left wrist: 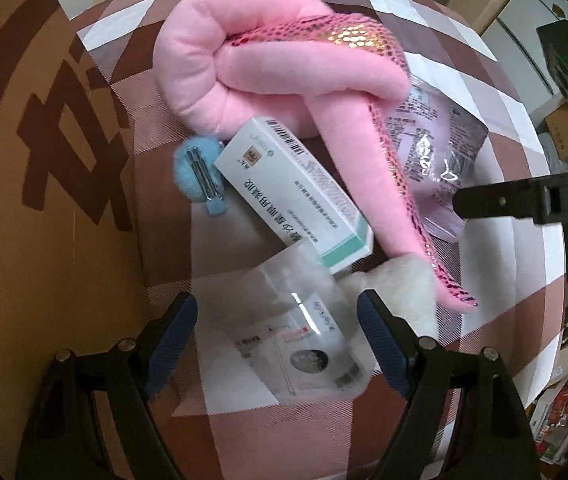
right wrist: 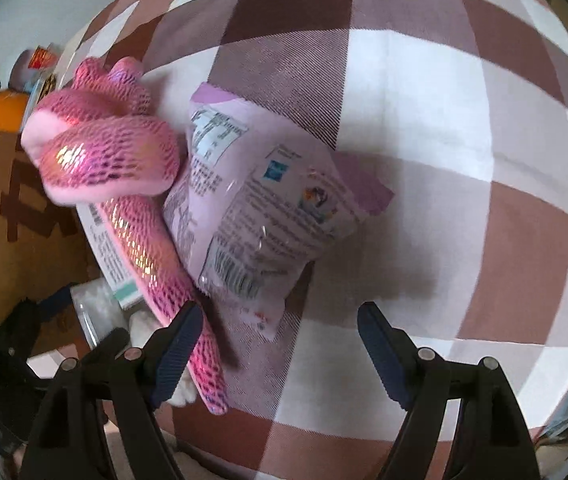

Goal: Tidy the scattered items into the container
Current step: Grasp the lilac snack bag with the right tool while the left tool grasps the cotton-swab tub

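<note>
Checked cloth: brown, pink and white squares cover the table (left wrist: 495, 128), and every item lies on it.
Container: a brown cardboard box (left wrist: 44, 168) with dark printed characters stands against the table's left edge.
Pink plush snake: the snake (left wrist: 244, 80) lies coiled toward the far side of the table, with shiny sequin scales along its back; its tail runs toward the near edge.
White carton: a long white box with a teal end (left wrist: 291, 192) rests against the snake's coil, its teal end pointing at the near edge.
Blue fuzzy clip: the clip (left wrist: 200, 172) lies just beside the carton, on the side toward the cardboard box.
Lilac packet: a crinkled foil packet (right wrist: 260, 216) lies touching the snake on the side away from the box.
Clear pouch: a see-through pouch (left wrist: 291, 340) with a printed card inside lies near the table's near edge.
White fluff: a pale fuzzy item (left wrist: 399, 288) lies by the snake's tail tip.
Left gripper: the left gripper (left wrist: 278, 344) hangs with jaws wide, one pad either side of the clear pouch, not pressing it.
Right gripper: the right gripper (right wrist: 280, 350) has jaws wide, above the lower corner of the lilac packet, gripping nothing.
</note>
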The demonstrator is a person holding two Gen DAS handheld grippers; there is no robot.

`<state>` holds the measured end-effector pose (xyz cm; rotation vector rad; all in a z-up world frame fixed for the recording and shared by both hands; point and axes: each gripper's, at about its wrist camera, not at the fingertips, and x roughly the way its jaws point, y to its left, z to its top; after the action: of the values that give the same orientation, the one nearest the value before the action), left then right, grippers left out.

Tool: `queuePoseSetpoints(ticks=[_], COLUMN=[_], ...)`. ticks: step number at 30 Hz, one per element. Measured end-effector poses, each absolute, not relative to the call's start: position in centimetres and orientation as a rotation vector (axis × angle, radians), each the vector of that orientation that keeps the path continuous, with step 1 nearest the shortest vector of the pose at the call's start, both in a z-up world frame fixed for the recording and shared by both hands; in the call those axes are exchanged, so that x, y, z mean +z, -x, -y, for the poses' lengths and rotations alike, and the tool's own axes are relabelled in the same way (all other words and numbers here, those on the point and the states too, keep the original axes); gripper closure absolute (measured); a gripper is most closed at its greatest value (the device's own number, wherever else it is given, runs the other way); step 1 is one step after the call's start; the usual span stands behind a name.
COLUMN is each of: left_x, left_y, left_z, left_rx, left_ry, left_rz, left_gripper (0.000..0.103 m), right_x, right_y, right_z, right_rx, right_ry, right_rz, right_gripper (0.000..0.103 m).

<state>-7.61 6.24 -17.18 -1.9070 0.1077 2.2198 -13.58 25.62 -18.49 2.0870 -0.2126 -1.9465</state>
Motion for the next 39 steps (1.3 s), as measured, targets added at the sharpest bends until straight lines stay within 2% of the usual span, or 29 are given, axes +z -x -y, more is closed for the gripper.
queuePoseSetpoints(ticks=[11, 12, 14, 16, 19, 26, 28, 30, 31, 37, 39], left_x=[-17.0, -17.0, -16.8, -16.6, -16.3, -15.7, -15.2, -14.4, -13.9, -14.2, -14.1], left_y=[6.9, 6.9, 6.8, 6.6, 6.5, 5.8, 5.4, 5.1, 4.9, 4.8, 4.5], left_z=[-5.3, -5.3, -5.3, -5.2, -4.9, -4.5, -4.7, -5.0, -5.3, -5.0, -5.1], left_rx=[2.233, 2.235, 2.241, 2.249, 2.255, 2.223, 2.212, 2.209, 2.207, 2.18, 2.184], left_ry=[1.88, 1.878, 1.868, 1.854, 1.841, 1.826, 1.816, 1.792, 1.776, 1.782, 1.785], left_rz=[-0.176, -0.183, -0.193, -0.199, -0.185, -0.141, -0.137, -0.139, -0.155, -0.2, -0.229], left_gripper=[0.022, 0.023, 0.025, 0.029, 0.033, 0.036, 0.039, 0.063, 0.066, 0.067, 0.061], right_x=[-20.3, -20.3, -20.1, -19.8, -19.6, -17.6, -17.0, -16.2, -15.9, -14.6, -14.3], right_y=[15.1, 15.2, 15.1, 15.2, 14.8, 14.1, 13.6, 13.1, 12.8, 11.0, 10.3], right_z=[-25.2, -25.0, -24.6, -24.7, -25.4, -29.3, -30.3, -31.4, -31.8, -33.8, -34.4], right_rx=[-1.959, -1.961, -1.974, -1.985, -1.98, -2.064, -2.081, -2.106, -2.12, -2.178, -2.183], right_ry=[-2.067, -2.06, -2.028, -2.007, -2.002, -1.986, -1.98, -1.972, -1.968, -1.957, -1.952], right_rz=[0.446, 0.44, 0.43, 0.421, 0.451, 0.479, 0.498, 0.511, 0.512, 0.539, 0.545], right_gripper=[0.02, 0.022, 0.035, 0.039, 0.044, 0.045, 0.045, 0.045, 0.045, 0.045, 0.045])
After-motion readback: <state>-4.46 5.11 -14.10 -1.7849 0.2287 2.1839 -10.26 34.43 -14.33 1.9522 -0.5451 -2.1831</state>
